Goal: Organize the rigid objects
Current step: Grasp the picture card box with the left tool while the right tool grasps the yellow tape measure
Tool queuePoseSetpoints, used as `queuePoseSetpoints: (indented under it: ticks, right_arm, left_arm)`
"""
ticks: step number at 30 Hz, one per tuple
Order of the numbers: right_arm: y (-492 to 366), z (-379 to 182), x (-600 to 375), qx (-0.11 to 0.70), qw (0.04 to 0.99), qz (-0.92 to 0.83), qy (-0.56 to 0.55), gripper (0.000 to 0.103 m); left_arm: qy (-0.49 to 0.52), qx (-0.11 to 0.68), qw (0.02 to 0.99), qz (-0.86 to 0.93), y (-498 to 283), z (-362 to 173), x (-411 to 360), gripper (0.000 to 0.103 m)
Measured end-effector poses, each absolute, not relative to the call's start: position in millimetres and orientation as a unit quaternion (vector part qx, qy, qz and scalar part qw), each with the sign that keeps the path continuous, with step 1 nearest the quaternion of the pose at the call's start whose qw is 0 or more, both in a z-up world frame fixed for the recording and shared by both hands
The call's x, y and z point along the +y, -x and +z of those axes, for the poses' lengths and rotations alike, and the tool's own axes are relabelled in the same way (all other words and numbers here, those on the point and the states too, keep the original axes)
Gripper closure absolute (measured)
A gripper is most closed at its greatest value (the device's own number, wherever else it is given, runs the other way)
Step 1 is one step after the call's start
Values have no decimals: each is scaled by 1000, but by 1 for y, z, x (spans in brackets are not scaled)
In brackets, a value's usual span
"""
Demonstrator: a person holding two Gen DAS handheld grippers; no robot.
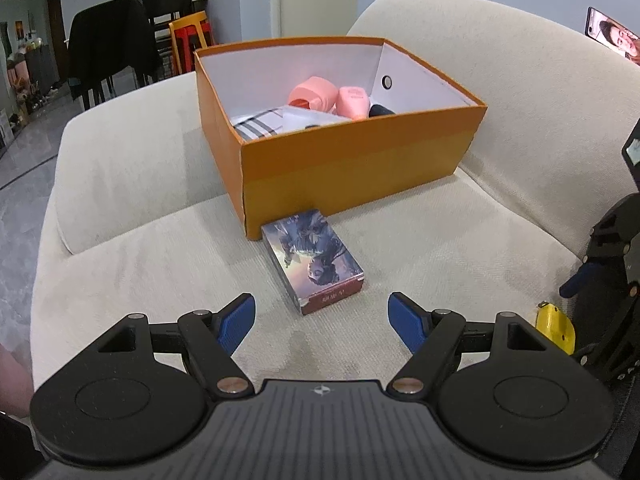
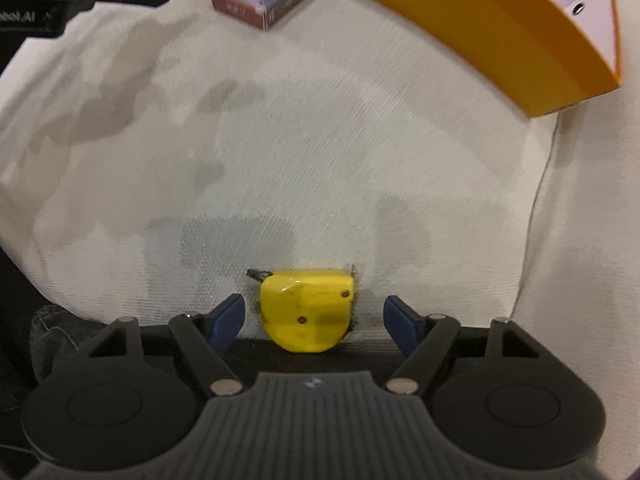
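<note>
We see a cream fabric sofa (image 1: 140, 240) whose seat carries everything here. An open orange cardboard box (image 1: 352, 160) sits toward the back of the seat, against the backrest. Inside it lie a pink roll-shaped item (image 1: 314, 92), a pink bottle-like item (image 1: 354, 102) touching it, a dark object (image 1: 380, 110) at the bottle's end, and a white box with grey stripes (image 1: 260, 124).

A small illustrated card box (image 1: 316, 258) lies flat on the seat, its far end touching the orange box's front wall near the corner. Our left tool (image 1: 322, 322) hovers over the cushion just short of this card box, blue pads (image 1: 236, 322) spread wide with nothing between them. Nothing lies between the tool and the card box.

Our right tool (image 2: 312, 322) points down at a yellow tape measure (image 2: 306, 310) lying near the seat's front edge, well apart from the orange box. Its pads stand open on either side of the tape measure, the left one close, the right one apart, neither pressing on it.

Beyond the sofa stand dark dining chairs (image 1: 108, 48), one draped in black cloth, and a yellow and red stool (image 1: 192, 36). A phone screen (image 1: 612, 36) rests on the backrest at far right.
</note>
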State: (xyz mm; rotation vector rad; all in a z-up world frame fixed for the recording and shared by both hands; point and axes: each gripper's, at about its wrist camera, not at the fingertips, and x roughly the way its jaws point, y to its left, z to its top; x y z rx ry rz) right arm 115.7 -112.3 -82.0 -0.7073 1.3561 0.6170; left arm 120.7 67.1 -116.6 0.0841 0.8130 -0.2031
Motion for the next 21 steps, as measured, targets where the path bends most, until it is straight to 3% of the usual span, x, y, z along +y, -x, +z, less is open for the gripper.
queuePoseSetpoints:
  ticks: [3,6,12,21]
  right_arm:
    - [-116,-92,-109,610,671,271,323,30]
    - [-117,-100,-106,618,661,268,332,51]
    - [-119,-103,-106,615,667,275,318,50]
    - [-159,-90,-111,579,746,258,206,50]
  left_arm:
    - [-34,397,912,-96,-126,-123,65,14]
    - [-22,401,911,-90,-135,-130,63,14]
    - [-7,401,912,-83,-151,-139,57,14]
    - [-6,397,916,-54,-185,-153,47,14]
